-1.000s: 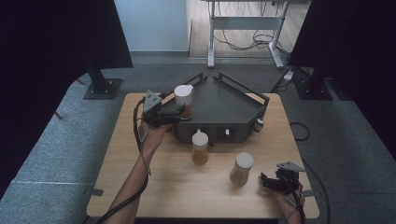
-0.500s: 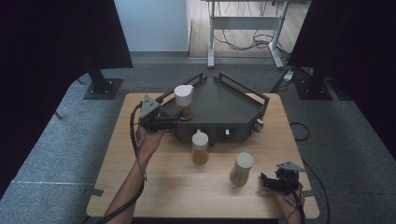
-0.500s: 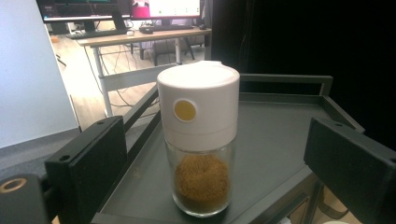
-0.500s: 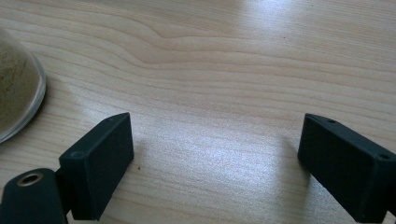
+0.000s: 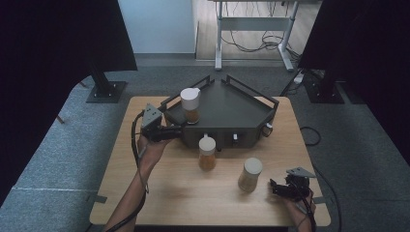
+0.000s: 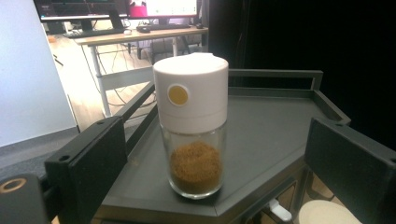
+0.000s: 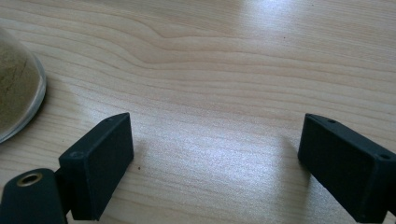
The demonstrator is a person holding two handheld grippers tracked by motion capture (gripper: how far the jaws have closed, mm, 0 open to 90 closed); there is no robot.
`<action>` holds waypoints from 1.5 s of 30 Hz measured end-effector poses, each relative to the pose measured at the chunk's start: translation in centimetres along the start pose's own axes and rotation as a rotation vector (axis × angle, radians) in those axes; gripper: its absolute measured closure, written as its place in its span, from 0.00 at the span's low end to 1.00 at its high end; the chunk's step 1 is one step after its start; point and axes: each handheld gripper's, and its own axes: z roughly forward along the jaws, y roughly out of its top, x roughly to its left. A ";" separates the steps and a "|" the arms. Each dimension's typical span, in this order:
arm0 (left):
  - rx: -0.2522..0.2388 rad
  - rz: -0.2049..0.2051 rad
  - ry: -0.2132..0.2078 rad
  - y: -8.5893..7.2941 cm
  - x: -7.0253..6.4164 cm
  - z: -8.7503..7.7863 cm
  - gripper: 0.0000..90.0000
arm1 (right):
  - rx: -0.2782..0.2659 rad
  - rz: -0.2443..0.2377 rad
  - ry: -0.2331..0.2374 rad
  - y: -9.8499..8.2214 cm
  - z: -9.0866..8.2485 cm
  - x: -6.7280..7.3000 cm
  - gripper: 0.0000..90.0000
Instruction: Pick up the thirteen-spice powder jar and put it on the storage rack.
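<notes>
While left gripper (image 6: pixel 210 177) fingers gape | spice jar (image 6: pixel 194 126) upright just ahead, untouched, on tray (image 6: pixel 275 135)

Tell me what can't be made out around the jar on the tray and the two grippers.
- Jar on the tray: its far side, hidden by its own body in the left gripper view.
- Second jar: cut off by the left edge of the right gripper view.
- Left gripper: jaw tips too small and dark in the high view.
- Right gripper: gap too small in the high view.
</notes>
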 end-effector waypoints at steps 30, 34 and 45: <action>0.020 -0.031 0.010 -2.2 0.2 -2.6 0.07 | 0.000 -0.004 0.003 0.1 0.1 0.0 0.11; 0.026 -0.036 0.011 -2.6 0.3 -2.9 0.07 | -0.001 -0.004 0.002 0.1 0.1 0.0 0.11; 0.032 -0.054 0.011 -3.7 0.4 -3.9 0.07 | 0.000 -0.004 0.003 0.1 0.1 0.0 0.11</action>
